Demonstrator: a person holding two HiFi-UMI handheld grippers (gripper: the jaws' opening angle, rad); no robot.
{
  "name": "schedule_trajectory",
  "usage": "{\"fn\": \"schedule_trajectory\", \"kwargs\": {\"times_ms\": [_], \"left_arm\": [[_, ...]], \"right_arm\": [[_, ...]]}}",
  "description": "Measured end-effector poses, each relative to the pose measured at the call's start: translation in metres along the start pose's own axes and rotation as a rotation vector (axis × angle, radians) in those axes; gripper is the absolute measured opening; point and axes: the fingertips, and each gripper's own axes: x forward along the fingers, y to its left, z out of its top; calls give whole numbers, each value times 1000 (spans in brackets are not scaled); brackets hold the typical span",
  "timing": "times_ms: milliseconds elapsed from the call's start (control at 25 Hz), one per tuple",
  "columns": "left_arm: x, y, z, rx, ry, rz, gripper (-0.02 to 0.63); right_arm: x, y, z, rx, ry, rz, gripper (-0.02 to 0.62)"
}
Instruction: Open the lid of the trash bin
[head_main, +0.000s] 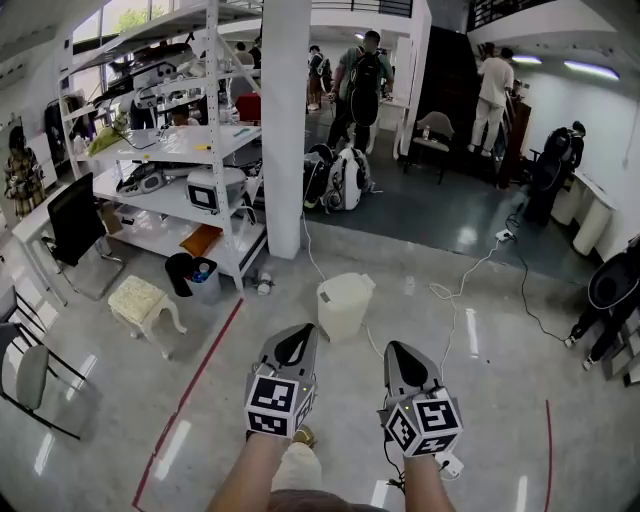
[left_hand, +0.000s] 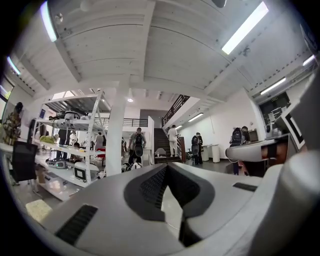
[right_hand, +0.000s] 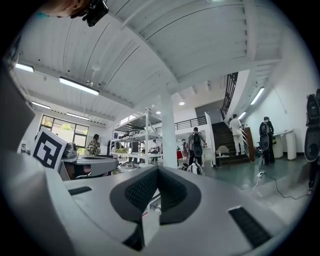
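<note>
As left gripper (head_main: 308, 328), right gripper (head_main: 392, 347) pinch air, bin (head_main: 343, 305) prob. closed.

We're in a big open workshop-lab, no question. A tall white metal shelving rack (head_main: 180, 145) is stacked with boxy white devices (head_main: 215, 190) and loose gear, and there's a flat black monitor (head_main: 75, 218) on a desk beside it. The glossy grey concrete floor (head_main: 480, 360) is marked with a thin red tape line (head_main: 197, 380). A thick white square pillar (head_main: 285, 130) runs up to a white beamed ceiling (left_hand: 125, 45) lit by long fluorescent tube lights (left_hand: 245, 27). At the back, a dark staircase (right_hand: 222, 145) climbs to a railed upper level, and people wearing black backpacks (head_main: 362, 75) stand around.
</note>
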Motion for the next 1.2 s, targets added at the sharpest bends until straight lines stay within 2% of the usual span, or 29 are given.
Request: {"fn": "schedule_trajectory", "kwargs": {"times_ms": [440, 880, 1200], "left_arm": [[67, 22, -10, -3, 11, -21, -2], [162, 81, -11, 7, 18, -23, -2], [225, 123, -21, 10, 38, -51, -2]], "right_arm": [[67, -27, -4, 0, 5, 9, 35], [171, -59, -7, 11, 17, 18, 35], [234, -82, -2, 16, 1, -26, 35]]}}
